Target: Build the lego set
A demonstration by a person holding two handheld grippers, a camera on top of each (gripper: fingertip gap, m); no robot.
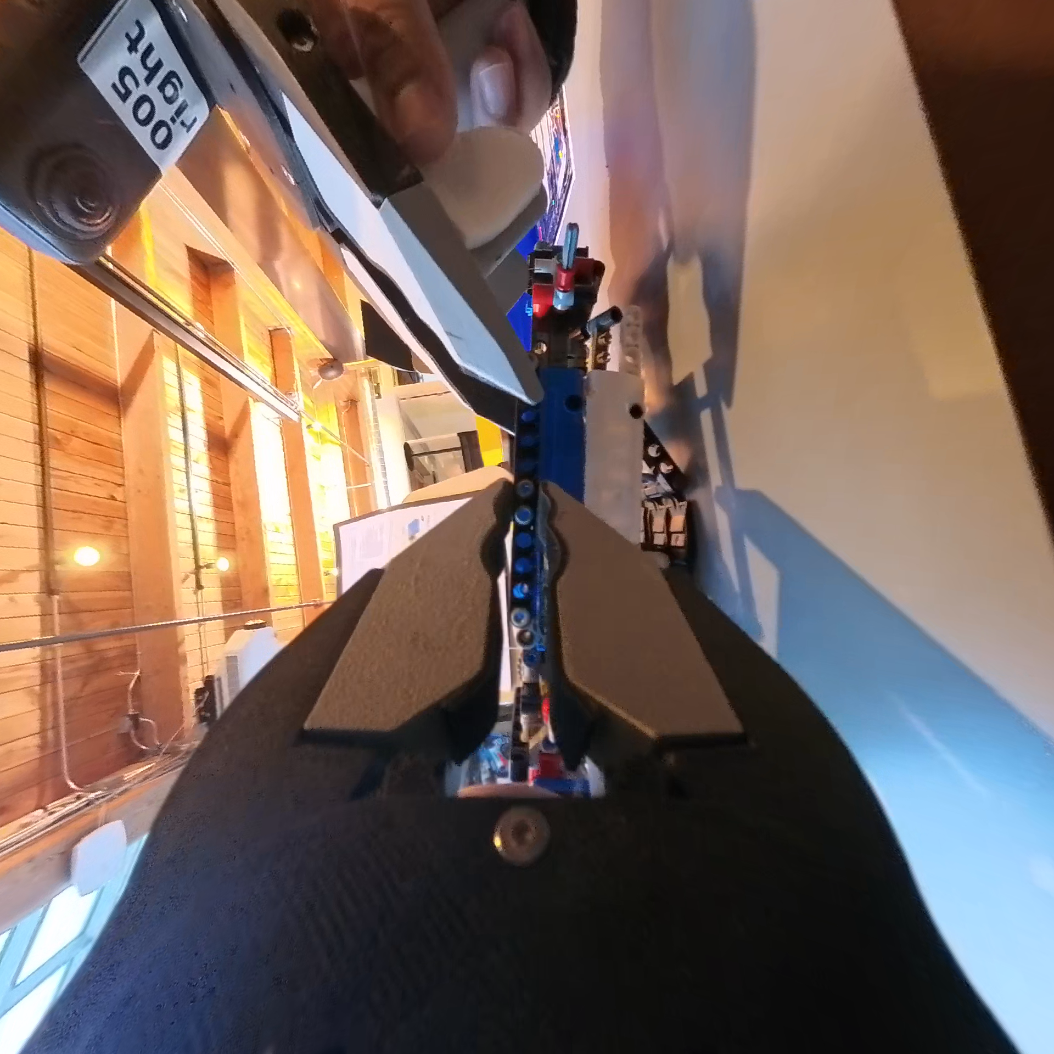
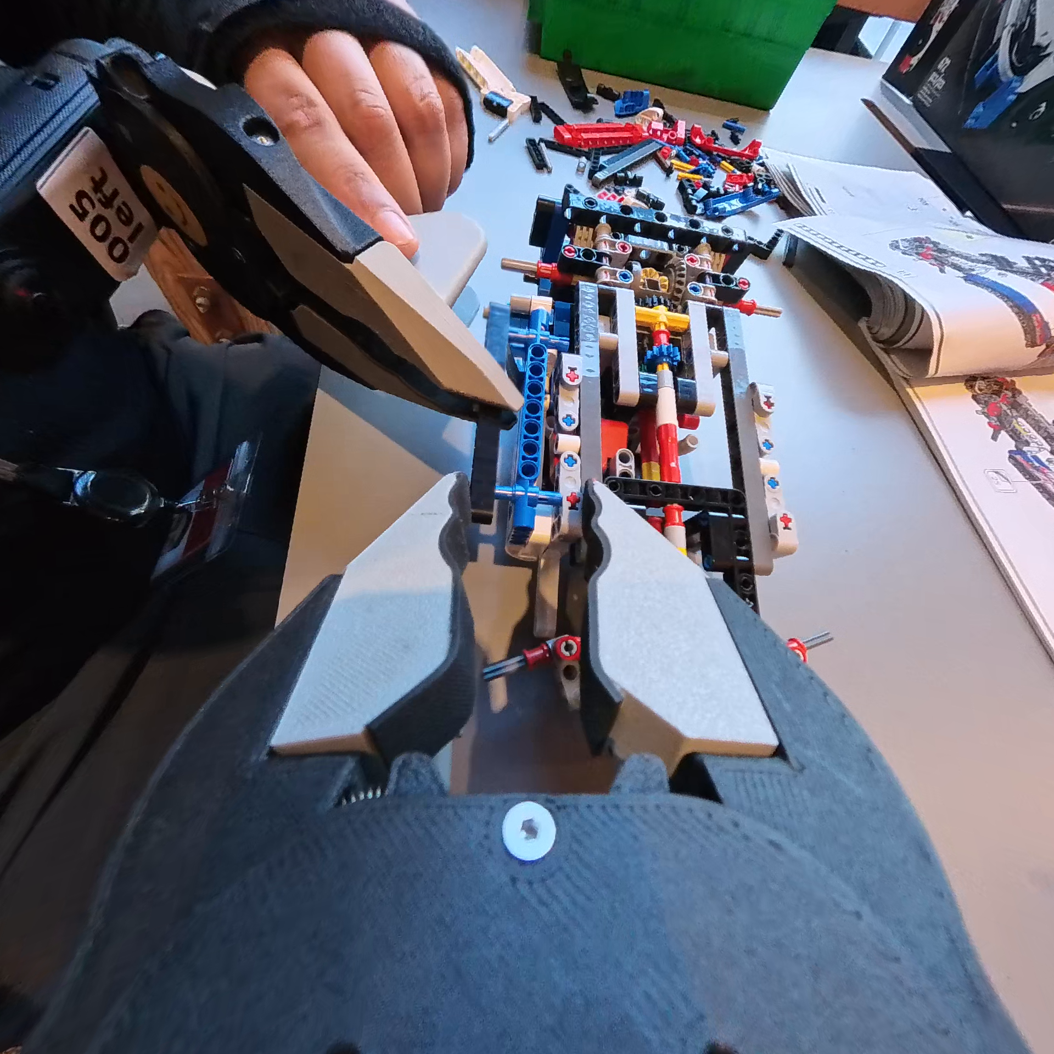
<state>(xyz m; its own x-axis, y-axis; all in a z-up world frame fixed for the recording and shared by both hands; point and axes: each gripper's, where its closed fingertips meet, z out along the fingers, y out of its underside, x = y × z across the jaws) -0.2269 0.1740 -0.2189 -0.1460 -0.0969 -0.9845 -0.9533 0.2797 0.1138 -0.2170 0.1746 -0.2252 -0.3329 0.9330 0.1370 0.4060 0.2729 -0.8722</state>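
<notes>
Left tongs [image 2: 496, 413] pinching black beam [image 2: 485, 467] at chassis [image 2: 656, 399] nine o'clock; right tongs [image 2: 527, 513] spread, gripping nothing. Twisting could pop beam off.

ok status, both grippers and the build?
Left gripper shut on black beam at the lego frame. Right gripper open at its near end. Loose bricks behind, clear.

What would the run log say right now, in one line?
left gripper: shut on black beam | right gripper: around chassis corner, grip unclear | loose pieces: piled behind chassis
</notes>
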